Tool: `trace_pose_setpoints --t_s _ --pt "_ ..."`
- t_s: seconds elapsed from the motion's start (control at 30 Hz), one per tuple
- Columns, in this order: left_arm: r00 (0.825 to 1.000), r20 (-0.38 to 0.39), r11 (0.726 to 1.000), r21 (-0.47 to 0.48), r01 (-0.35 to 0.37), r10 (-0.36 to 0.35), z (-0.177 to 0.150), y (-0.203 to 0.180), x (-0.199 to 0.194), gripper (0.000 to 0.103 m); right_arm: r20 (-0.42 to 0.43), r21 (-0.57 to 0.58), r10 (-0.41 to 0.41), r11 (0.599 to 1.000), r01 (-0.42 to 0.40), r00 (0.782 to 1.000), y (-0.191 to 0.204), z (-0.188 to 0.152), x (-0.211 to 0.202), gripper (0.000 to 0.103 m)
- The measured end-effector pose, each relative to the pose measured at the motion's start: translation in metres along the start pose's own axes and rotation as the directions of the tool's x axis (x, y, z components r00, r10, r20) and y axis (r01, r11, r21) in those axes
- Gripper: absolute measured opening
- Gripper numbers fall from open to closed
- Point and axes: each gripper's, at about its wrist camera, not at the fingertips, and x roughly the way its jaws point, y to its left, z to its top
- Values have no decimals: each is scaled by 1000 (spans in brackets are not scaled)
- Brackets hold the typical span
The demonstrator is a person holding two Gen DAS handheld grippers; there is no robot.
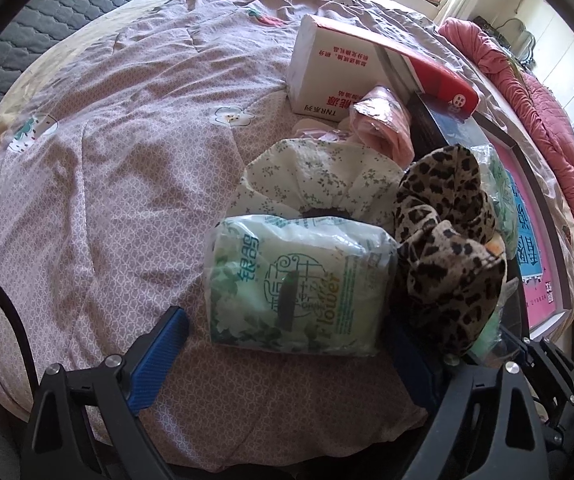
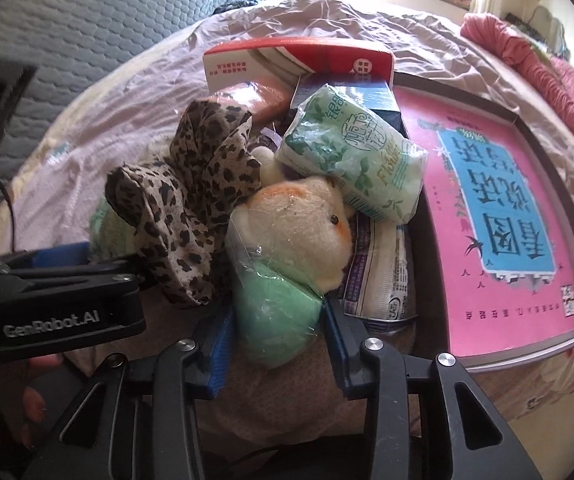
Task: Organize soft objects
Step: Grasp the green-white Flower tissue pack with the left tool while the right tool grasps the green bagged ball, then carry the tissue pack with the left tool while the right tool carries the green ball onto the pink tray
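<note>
A pile of soft things lies on the bed. In the left wrist view a green tissue pack (image 1: 299,284) lies between the wide-open blue fingers of my left gripper (image 1: 287,356), untouched by the left finger. A leopard-print cloth (image 1: 447,248) lies to its right, a floral cloth (image 1: 319,176) behind. In the right wrist view my right gripper (image 2: 279,320) is shut on a cream plush toy (image 2: 291,240) in a clear bag, at its green body. The leopard cloth (image 2: 191,192) lies to its left, a second green tissue pack (image 2: 355,160) above right. The left gripper's body (image 2: 55,292) shows at the left.
A red-and-white box (image 1: 331,68) and a dark box (image 1: 439,120) stand behind the pile. A pink framed board (image 2: 503,220) lies on the right. The lilac quilt (image 1: 127,160) spreads left. A red blanket (image 1: 527,100) lies far right. A purple-printed white pack (image 2: 379,280) lies beside the plush.
</note>
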Motion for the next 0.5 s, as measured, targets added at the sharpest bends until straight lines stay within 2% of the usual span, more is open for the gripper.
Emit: trace_pose_setpoints --t_s 0.07,0.23,0.5 --pt "1000 -2 1000 -4 11 -11 -1 1 0 92 2 23 39 999 -39 999 -4 -1 -3 42" --pt "1000 -1 1000 1 25 -25 -1 2 1 78 10 58 83 995 -84 996 -12 -1 -7 42" --pt "998 5 998 -23 61 -61 -5 11 -7 75 -8 17 144 989 -144 990 -3 -4 -10 41"
